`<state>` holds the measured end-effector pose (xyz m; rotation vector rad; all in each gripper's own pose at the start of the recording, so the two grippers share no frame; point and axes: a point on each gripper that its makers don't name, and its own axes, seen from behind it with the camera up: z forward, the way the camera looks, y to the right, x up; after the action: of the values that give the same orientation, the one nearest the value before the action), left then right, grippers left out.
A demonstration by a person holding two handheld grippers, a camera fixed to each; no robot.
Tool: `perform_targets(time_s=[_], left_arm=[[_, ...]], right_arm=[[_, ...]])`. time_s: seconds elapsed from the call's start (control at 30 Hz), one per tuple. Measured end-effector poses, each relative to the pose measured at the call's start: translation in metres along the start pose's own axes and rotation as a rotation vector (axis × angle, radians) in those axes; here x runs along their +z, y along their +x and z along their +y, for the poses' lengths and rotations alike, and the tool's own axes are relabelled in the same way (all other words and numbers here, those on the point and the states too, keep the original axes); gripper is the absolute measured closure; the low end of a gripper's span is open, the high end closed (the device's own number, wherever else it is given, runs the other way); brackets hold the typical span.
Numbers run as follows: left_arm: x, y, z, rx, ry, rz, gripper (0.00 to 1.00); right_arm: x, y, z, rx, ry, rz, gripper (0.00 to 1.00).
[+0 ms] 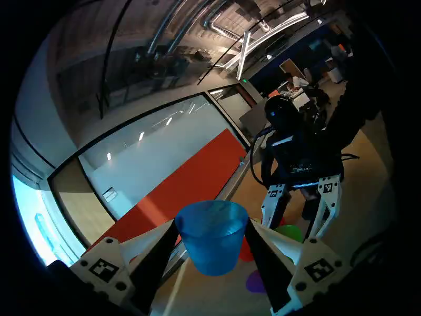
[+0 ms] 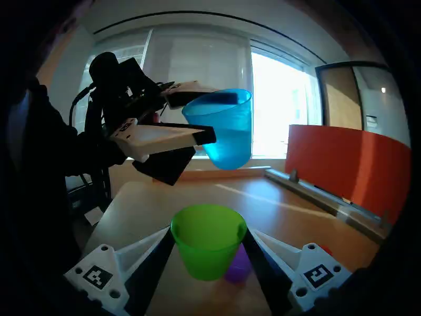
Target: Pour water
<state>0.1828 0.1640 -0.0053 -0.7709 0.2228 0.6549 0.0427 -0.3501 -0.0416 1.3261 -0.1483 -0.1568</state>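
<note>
Blue cup (image 1: 211,239) raised for the pour: the left gripper (image 1: 211,226) clamps it between both fingers, high over the wooden table (image 2: 273,205), above and beyond the green cup (image 2: 209,239). The right gripper (image 2: 209,231) has its fingers closed on the green cup's sides, low near the tabletop. The blue cup sits nearly upright, and whether it holds water cannot be told. Tipped from that height, or off line with the green rim, a stream would likely splash the table or the purple cup (image 2: 239,266) just beside. Open air separates the two cups, and an orange panel (image 2: 347,158) lines one table edge.
</note>
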Motion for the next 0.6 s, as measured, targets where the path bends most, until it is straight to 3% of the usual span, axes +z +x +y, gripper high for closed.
perform_targets(time_s=[0.6], left_arm=[[-0.0004, -0.0046, -0.0015, 0.037, 0.006, -0.004, 0.14]], right_arm=[[0.0004, 0.0042, -0.0019, -0.004, 0.005, 0.004, 0.09]])
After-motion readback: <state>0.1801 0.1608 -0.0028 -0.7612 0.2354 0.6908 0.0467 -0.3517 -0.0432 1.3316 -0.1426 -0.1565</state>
